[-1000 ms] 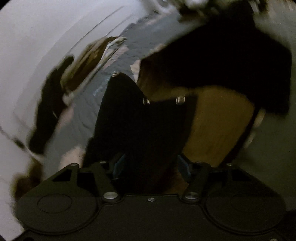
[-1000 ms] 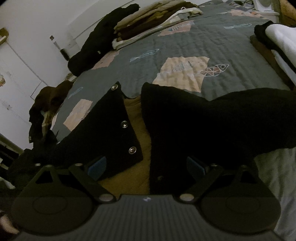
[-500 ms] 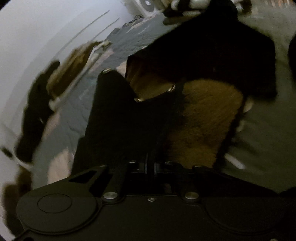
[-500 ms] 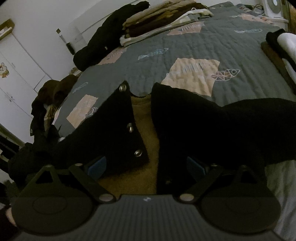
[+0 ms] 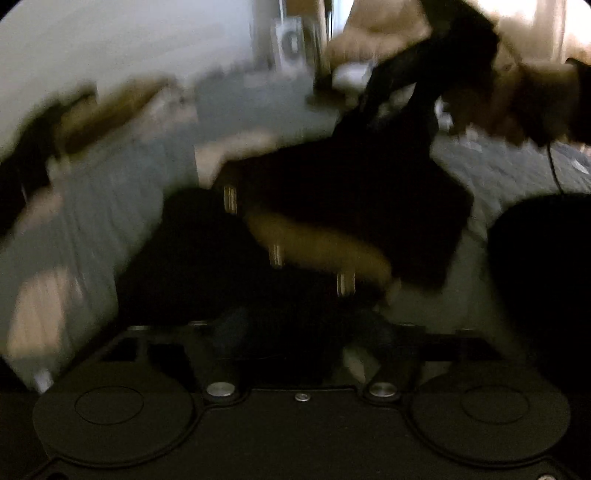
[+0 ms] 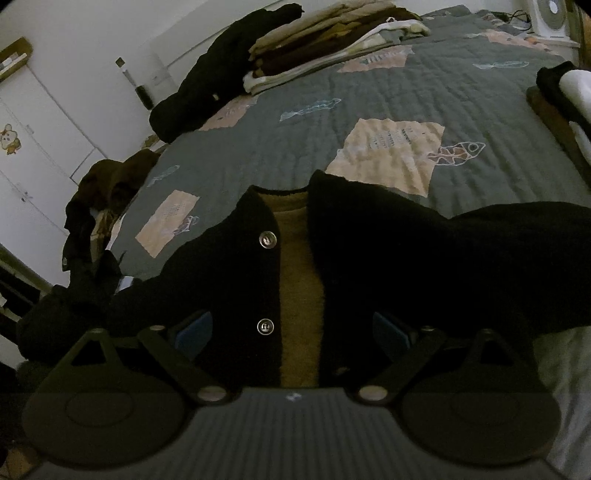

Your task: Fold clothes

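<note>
A black jacket [image 6: 406, 251] with tan fleece lining [image 6: 299, 266] and metal snaps [image 6: 267, 240] lies open-fronted on the grey quilt [image 6: 369, 92]. My right gripper [image 6: 291, 328] hovers over its lower front, open, with the blue pads spread either side of the gap between the panels and clear of the cloth. The left wrist view is badly blurred. There my left gripper [image 5: 301, 328] sits low over the jacket [image 5: 351, 206], its jaws opening, with dark cloth below them and nothing pinched. A person's hand [image 5: 535, 99] shows at that view's top right.
Folded clothes [image 6: 325, 48] are stacked at the bed's far side beside a black garment [image 6: 221, 74]. A brown heap [image 6: 110, 181] hangs at the left edge. Another folded pile [image 6: 569, 88] sits at the right edge. A white fan [image 6: 550, 14] stands behind.
My left gripper shut on the jacket's left front panel, then opened and rose. That panel went from folded outward to lying flatter beside the lining. The right gripper stayed open in place.
</note>
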Motion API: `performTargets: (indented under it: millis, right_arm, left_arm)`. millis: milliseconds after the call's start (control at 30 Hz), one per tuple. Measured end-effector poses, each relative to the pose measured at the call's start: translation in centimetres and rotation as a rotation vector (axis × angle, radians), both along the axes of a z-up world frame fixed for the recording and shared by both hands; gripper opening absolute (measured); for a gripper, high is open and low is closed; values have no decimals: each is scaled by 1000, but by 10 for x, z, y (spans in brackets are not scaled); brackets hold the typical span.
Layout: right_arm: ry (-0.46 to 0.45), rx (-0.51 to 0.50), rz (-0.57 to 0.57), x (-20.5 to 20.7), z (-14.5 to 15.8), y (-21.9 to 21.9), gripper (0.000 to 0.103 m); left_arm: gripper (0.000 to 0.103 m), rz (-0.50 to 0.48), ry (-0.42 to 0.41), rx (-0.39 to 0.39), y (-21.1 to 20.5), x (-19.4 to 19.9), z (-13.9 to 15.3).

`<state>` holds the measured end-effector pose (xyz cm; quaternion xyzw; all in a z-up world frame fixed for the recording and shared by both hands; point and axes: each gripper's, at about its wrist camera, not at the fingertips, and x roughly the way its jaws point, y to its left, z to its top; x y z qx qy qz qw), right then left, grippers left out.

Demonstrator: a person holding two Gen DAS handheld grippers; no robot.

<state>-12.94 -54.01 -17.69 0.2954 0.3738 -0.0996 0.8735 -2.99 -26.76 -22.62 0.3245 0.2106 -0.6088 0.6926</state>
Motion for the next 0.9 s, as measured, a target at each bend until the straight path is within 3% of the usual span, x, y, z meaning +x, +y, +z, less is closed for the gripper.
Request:
performTargets:
  millis: [100, 200, 267, 400, 467, 500, 567, 700, 767, 800, 833, 900]
  right_arm:
    - [0, -4, -13, -1, 1, -5, 93]
    - [-6, -15, -24, -5, 6, -11, 93]
    - [-4, -24, -32, -10, 9, -16, 93]
    - [7, -30, -47, -18, 9, -25, 93]
    - [5, -24, -56, -20, 7, -29, 93]
    - [3, -22, -56, -20, 7, -29, 93]
    - [-1, -20, -54, -19, 6, -30, 93]
    - [-19, -13, -57, -16, 7, -32, 93]
    - [-39, -10, -68, -19, 9, -34, 93]
    - [-49, -7, -77, -21, 10, -36, 93]
    - [-57, -3, -86, -23, 12, -39, 93]
    - [-72, 0, -104, -29, 15, -43, 93]
  left_arm:
    - [72, 30, -20, 11, -38, -19, -14]
    - [72, 76, 8, 107, -77, -37, -47]
    - [72, 55, -6, 147, -93, -44, -62]
    - [71, -9, -117, 261, -109, -56, -89]
    - [45, 3, -88, 292, -109, -48, -98]
    - [18, 21, -42, 298, -108, -40, -100]
    - [12, 69, 71, 280, -102, -25, -94]
    - [15, 107, 238, 245, -95, -4, -72]
    - [35, 124, 297, 180, -94, 5, -54]
    - [52, 144, 357, 112, -94, 15, -42]
    - [60, 162, 418, 53, -96, 26, -32]
    - [61, 185, 533, -14, -113, 52, -20]
